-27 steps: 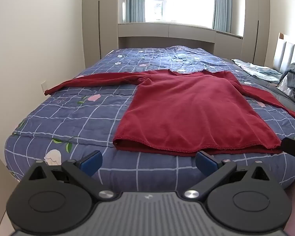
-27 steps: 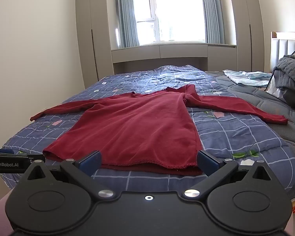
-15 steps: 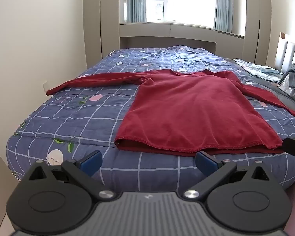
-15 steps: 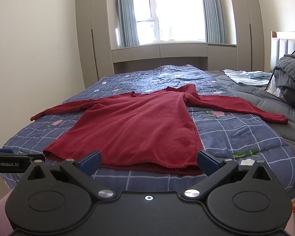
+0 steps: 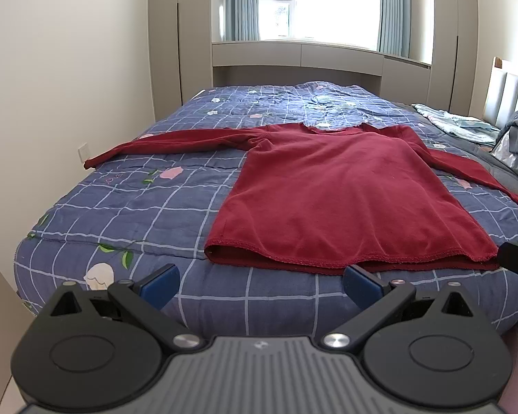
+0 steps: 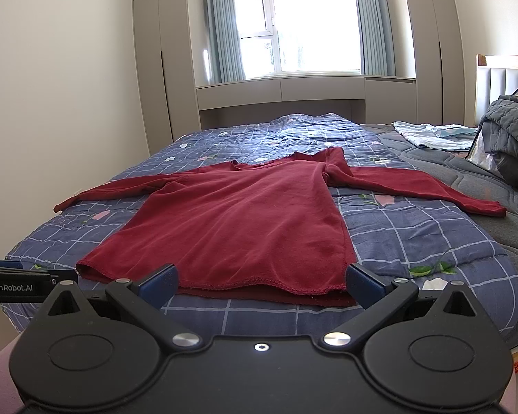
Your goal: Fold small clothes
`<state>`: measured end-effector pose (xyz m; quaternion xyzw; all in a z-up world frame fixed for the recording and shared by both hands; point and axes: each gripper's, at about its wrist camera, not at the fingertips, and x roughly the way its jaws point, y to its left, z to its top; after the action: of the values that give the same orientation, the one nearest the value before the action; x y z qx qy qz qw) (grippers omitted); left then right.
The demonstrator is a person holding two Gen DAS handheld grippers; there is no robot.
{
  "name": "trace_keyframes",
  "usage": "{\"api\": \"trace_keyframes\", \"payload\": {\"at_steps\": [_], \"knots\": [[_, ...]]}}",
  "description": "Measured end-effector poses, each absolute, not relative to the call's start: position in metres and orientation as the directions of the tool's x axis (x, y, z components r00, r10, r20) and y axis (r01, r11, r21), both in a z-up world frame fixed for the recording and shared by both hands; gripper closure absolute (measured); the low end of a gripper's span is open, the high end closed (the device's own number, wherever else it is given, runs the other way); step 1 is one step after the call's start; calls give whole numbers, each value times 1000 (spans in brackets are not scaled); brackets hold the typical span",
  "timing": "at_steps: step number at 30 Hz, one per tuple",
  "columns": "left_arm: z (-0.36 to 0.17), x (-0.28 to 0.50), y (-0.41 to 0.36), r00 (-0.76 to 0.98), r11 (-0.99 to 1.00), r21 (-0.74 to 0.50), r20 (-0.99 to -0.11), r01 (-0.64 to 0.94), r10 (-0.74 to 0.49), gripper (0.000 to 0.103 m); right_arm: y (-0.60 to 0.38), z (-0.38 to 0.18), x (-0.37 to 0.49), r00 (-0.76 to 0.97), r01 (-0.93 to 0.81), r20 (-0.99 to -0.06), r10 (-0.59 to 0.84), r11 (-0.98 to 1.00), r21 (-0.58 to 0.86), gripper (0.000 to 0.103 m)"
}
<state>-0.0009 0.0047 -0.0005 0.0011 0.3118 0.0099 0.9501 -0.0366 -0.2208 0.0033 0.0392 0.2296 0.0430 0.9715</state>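
Observation:
A dark red long-sleeved shirt (image 5: 335, 203) lies flat on the bed with both sleeves spread out, hem toward me; it also shows in the right wrist view (image 6: 245, 220). My left gripper (image 5: 260, 284) is open and empty, just short of the hem, toward its left half. My right gripper (image 6: 260, 283) is open and empty, its fingers wide at the right part of the hem. Each gripper's tip shows at the edge of the other's view.
The bed has a blue checked quilt (image 5: 148, 207) with flower prints. A grey blanket pile (image 6: 511, 131) and a light blue cloth (image 6: 431, 134) lie at the right by the headboard. A wall stands to the left, cabinets and a window behind.
Both grippers have barely moved; the left wrist view has shifted slightly so the shirt sits a little higher and to the right. Both stay open.

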Motion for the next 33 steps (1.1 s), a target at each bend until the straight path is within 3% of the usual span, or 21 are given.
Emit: {"api": "trace_keyframes", "payload": {"at_steps": [33], "knots": [[0,0,8,805,1000,9,-592,-27,27,0,-220,1,-35,889,-68,-446,103,993,95,0]]}}
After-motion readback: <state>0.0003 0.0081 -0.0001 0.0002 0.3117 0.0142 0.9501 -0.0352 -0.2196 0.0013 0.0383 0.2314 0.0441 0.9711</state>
